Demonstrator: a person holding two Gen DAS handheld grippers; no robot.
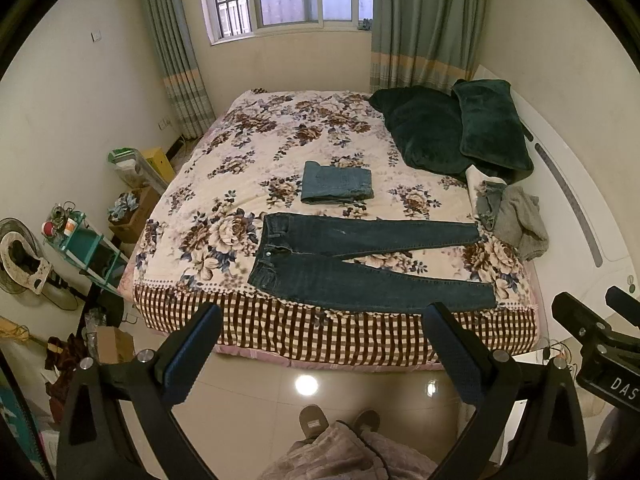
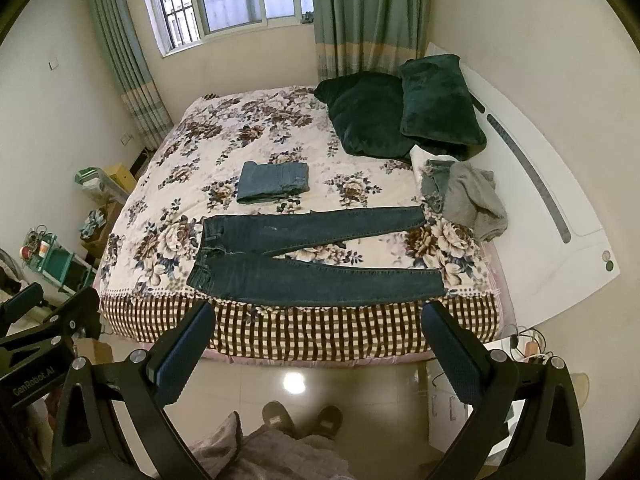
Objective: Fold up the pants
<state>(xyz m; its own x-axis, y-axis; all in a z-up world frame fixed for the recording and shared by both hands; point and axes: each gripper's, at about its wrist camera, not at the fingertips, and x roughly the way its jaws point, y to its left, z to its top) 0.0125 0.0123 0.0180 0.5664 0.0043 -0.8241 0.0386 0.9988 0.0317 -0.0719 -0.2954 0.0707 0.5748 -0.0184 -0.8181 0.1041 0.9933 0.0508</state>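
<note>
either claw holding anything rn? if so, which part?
Nothing held. The left claw and right claw are both open, above the floor short of the bed. The dark blue denim jeans lie flat on the floral bedspread, untouched.

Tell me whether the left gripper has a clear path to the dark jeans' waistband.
Probably yes: the left gripper is open and off the bed, and the dark jeans lie flat at the near edge with nothing over the waistband.

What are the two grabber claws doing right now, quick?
Left gripper: open, holding nothing, short of the dark blue denim jeans.
Right gripper: open, holding nothing.
</note>
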